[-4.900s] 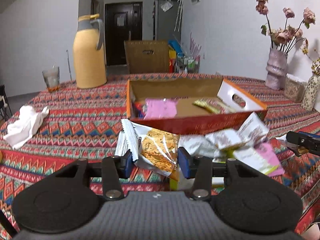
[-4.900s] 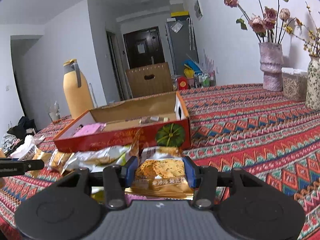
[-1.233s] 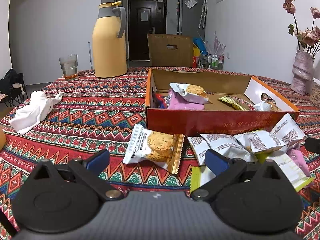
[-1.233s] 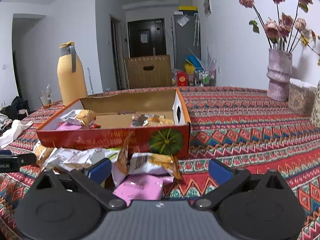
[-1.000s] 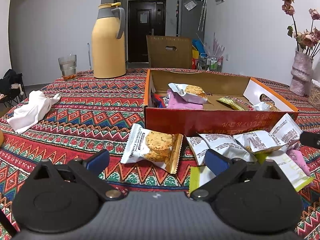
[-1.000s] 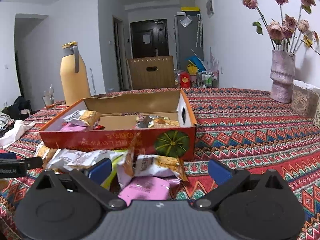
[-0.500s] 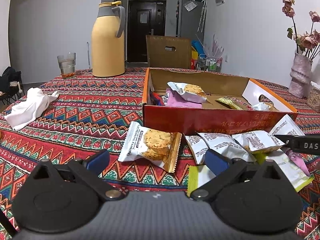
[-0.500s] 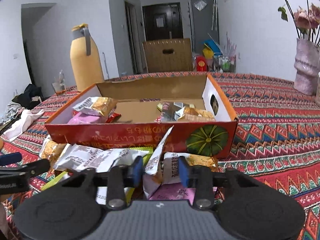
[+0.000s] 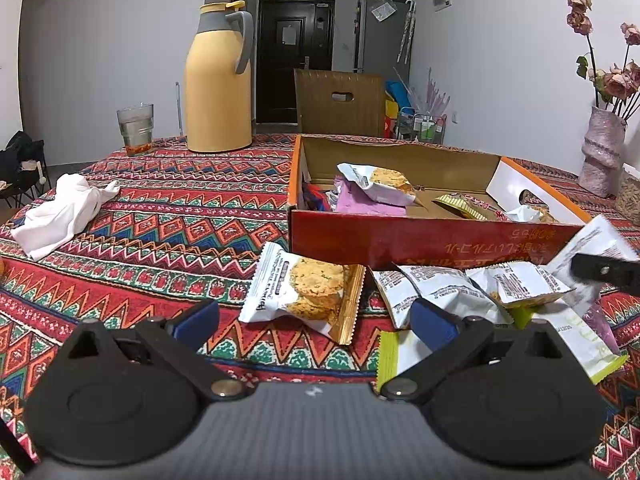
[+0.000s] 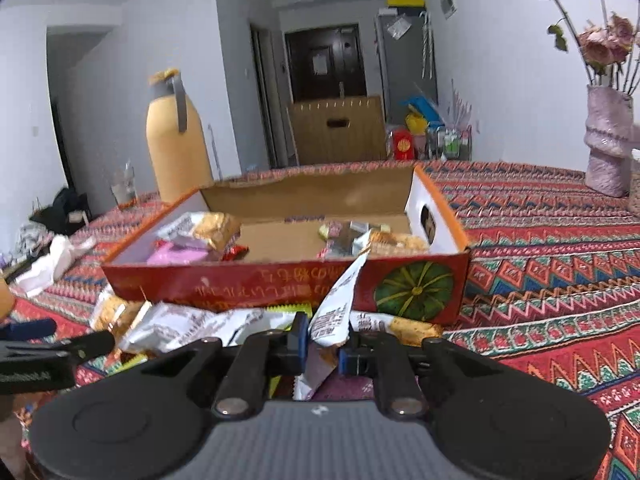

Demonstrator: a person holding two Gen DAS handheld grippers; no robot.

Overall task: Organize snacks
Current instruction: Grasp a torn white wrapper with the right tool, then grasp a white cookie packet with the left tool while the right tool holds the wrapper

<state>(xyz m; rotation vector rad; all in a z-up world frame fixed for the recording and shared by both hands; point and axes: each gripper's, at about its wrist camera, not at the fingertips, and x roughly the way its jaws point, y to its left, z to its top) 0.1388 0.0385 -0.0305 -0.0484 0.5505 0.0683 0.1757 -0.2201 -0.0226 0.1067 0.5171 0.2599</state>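
Note:
A red cardboard box stands open on the patterned tablecloth with several snack packets inside. More packets lie in a heap along its near wall. My right gripper has its jaws closing, and the pads press on the crumpled end of a white snack packet, which sticks up in front of the box. In the left wrist view that packet shows at the right edge behind a black right finger. My left gripper is open, with a cookie packet lying just ahead between its fingers, untouched.
A yellow thermos jug and a glass stand at the table's far left. A white cloth lies on the left side. A vase with dried flowers stands far right. A brown carton sits behind the table.
My right gripper went from wide open to shut on the white packet and moved nearer the box. The left gripper stayed open and in place.

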